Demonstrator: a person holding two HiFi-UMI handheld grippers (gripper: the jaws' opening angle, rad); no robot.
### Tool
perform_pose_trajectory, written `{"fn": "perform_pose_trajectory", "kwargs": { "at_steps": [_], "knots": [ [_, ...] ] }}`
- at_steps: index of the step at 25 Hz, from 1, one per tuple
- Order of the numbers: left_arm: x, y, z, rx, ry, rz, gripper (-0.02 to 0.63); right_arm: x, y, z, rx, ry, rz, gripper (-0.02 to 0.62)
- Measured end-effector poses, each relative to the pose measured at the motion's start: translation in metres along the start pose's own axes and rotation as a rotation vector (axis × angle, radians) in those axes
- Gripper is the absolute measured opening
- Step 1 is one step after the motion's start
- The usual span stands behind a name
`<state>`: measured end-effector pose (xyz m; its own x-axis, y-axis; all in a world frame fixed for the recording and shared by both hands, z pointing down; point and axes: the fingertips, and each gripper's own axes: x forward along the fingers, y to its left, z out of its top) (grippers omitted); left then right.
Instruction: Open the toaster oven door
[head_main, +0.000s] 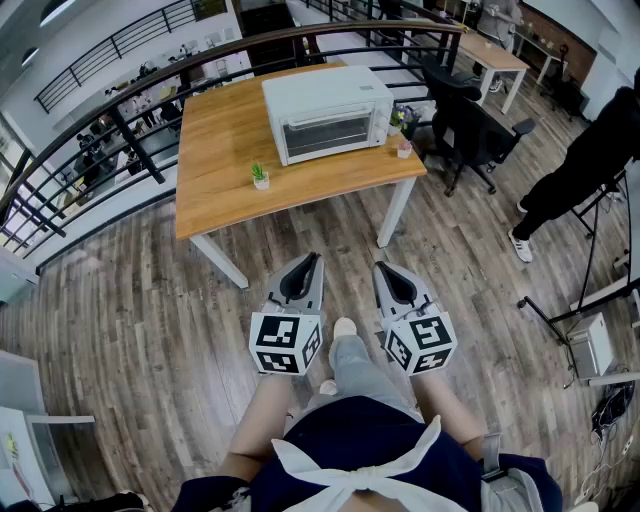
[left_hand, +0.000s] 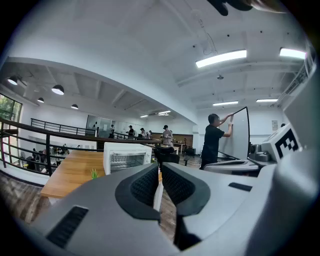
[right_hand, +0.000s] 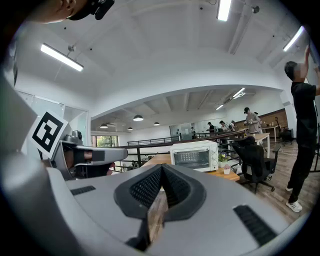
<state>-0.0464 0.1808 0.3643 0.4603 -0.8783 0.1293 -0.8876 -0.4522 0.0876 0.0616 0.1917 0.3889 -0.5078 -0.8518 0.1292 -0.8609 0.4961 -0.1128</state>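
While you stand well back from the table (head_main: 225, 190), left gripper (head_main: 312, 260) jaws are closed to a hairline and right gripper (head_main: 384, 270) jaws fully closed, both empty. Toaster oven (head_main: 328, 112) sits on the tabletop, door shut, contents unreadable through the glass. Small potted plant (head_main: 260, 177) stands in front of it.

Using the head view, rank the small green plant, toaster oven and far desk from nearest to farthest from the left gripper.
1. Small green plant: front of the table, ahead of the left gripper.
2. Toaster oven: farther back on that table, to the right.
3. Far desk: beyond the table, upper right.
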Motion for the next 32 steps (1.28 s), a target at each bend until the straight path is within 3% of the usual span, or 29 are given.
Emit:
{"fn": "perform_pose_trajectory", "kwargs": {
  "at_steps": [12, 18, 24, 32],
  "knots": [
    [0.074, 0.045, 0.015, 0.051, 0.013, -0.024, 0.034, 0.079, -0.043, 0.008, -0.070, -0.004, 0.005, 0.003],
    [0.115, 0.078, 0.028, 0.087, 0.009, -0.028, 0.034, 0.124, -0.063, 0.022, -0.125, -0.015, 0.065, 0.006],
    [0.147, 0.098, 0.036, 0.114, 0.025, -0.024, 0.035, 0.156, -0.085, 0.032, -0.165, 0.003, 0.043, 0.008],
    [0.184, 0.110, 0.051, 0.148, 0.010, -0.065, 0.037, 0.194, -0.114, 0.045, -0.179, 0.017, 0.035, 0.055]
  ]
}}
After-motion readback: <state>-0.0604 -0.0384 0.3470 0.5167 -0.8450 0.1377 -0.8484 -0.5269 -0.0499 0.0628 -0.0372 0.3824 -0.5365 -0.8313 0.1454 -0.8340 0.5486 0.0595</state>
